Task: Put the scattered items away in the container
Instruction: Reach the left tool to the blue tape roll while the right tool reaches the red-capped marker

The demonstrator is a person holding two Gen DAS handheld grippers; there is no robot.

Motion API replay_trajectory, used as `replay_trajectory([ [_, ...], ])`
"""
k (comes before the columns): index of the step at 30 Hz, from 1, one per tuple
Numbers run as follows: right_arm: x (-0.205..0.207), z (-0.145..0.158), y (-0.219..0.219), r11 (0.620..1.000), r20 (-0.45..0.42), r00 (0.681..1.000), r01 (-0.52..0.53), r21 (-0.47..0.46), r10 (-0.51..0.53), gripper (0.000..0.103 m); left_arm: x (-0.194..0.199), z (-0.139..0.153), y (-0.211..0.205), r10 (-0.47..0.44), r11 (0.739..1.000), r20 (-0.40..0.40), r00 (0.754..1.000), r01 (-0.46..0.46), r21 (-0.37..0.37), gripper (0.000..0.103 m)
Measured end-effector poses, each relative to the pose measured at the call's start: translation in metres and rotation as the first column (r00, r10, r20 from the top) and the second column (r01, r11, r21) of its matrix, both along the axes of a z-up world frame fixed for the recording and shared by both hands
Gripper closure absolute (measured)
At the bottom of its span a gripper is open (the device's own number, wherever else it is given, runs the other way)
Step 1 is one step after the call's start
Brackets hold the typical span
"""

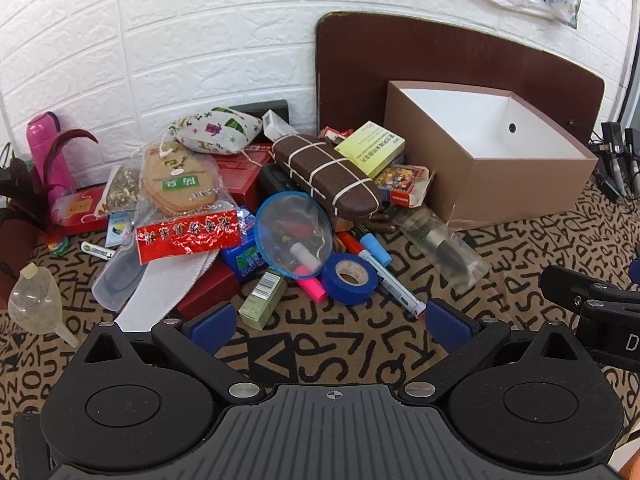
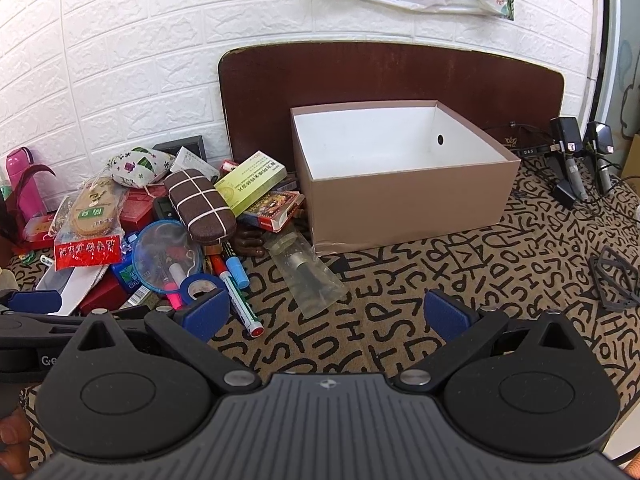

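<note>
At the bottom of the left wrist view, the left gripper (image 1: 330,326) hangs over the patterned cloth (image 1: 360,352) with its jaws spread wide and nothing between them. Just above it lies the pile of scattered items: a blue tape roll (image 1: 350,276), a white marker (image 1: 390,276), a pink highlighter (image 1: 313,288), a green carton (image 1: 262,300) and a round blue-rimmed pouch (image 1: 294,234). Higher in the heap sit a brown case (image 1: 326,174) crossed with white bands, a yellow-green box (image 1: 370,150) and a printed cloth bag (image 1: 216,130). A clear bag (image 1: 444,248) lies alone to the right of the pile, near the box's front corner. The open cardboard box (image 1: 520,184) (white inside, nothing showing in it) stands in the upper right of the frame, against a dark brown board (image 1: 440,56). A pink bottle (image 1: 48,148) stands at the far left by the white brick wall (image 1: 160,40).

In the right wrist view, the right gripper (image 2: 326,314) also has its jaws spread wide, holding nothing, over bare cloth in the lower middle of the frame; the box is straight above it and the pile sits to the upper left
</note>
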State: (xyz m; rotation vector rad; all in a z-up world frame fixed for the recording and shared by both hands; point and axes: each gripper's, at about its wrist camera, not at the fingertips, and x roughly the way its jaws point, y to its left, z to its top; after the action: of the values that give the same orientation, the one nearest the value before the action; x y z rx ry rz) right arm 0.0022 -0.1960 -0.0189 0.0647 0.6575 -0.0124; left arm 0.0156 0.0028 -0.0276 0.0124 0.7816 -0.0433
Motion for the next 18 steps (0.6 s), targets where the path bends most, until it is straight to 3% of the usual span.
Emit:
replay_trajectory([
  [10,0.013,-0.039,0.007,0.995,0.011,0.996,-0.086,-0.052,0.087,0.0,0.02,-0.044,0.026,0.06,0.997,-0.104,0.993,-0.065,-0.051,0.0],
  [18,0.034,-0.08,0.018,0.982,-0.066,0.98,-0.186,-0.013,0.185,0.005,0.043,-0.068,0.034,0.054,0.993,-0.13,0.99,-0.068,-0.101,0.002],
])
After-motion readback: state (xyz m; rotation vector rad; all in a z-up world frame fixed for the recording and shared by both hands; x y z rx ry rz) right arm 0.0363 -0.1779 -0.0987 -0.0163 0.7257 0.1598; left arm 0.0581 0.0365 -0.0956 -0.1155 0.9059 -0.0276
